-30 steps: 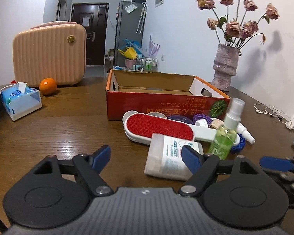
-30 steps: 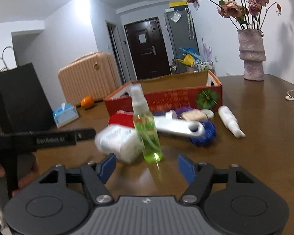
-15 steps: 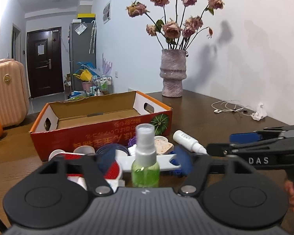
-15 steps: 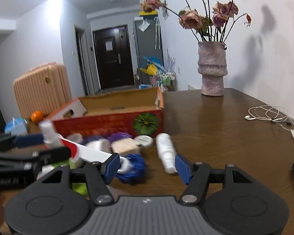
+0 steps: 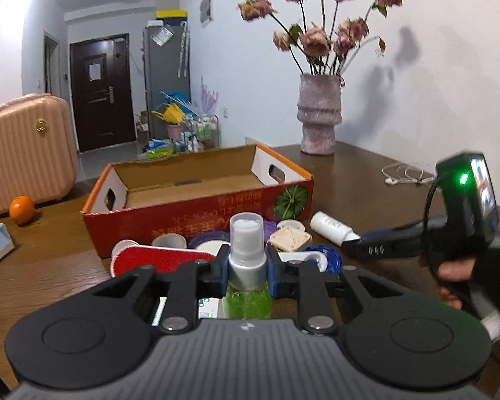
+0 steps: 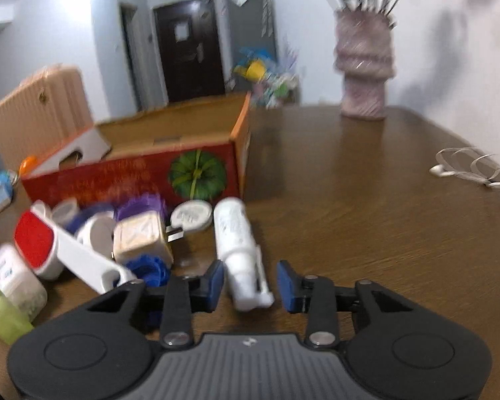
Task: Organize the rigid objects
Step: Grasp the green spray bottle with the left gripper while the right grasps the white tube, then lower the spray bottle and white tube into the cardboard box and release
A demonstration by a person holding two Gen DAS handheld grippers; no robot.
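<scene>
2 grippers closing on 2 bottles in front of the red box

the left gripper (image 5: pixel 247 271) had its jaws closing on the silver collar of the upright green spray bottle (image 5: pixel 247 295) — both blue pads pressed against it, just below the clear cap. the right gripper (image 6: pixel 248 283) had its jaws closing with the white bottle (image 6: pixel 238 245) lying between them on the wooden table (image 6: pixel 366 220); the left pad sat beside the bottle's narrow end and a gap showed at the right pad, so there was no grip. the rest of the clutter — a red lint brush (image 6: pixel 53 246), a beige plug adapter (image 6: pixel 140 238), a round white lid (image 6: pixel 191 215), a blue scrubber (image 6: pixel 148 268) — lay just in front of the open red cardboard box (image 6: pixel 133 173). a pink vase (image 5: pixel 319 113) of dried flowers stood well behind.
</scene>
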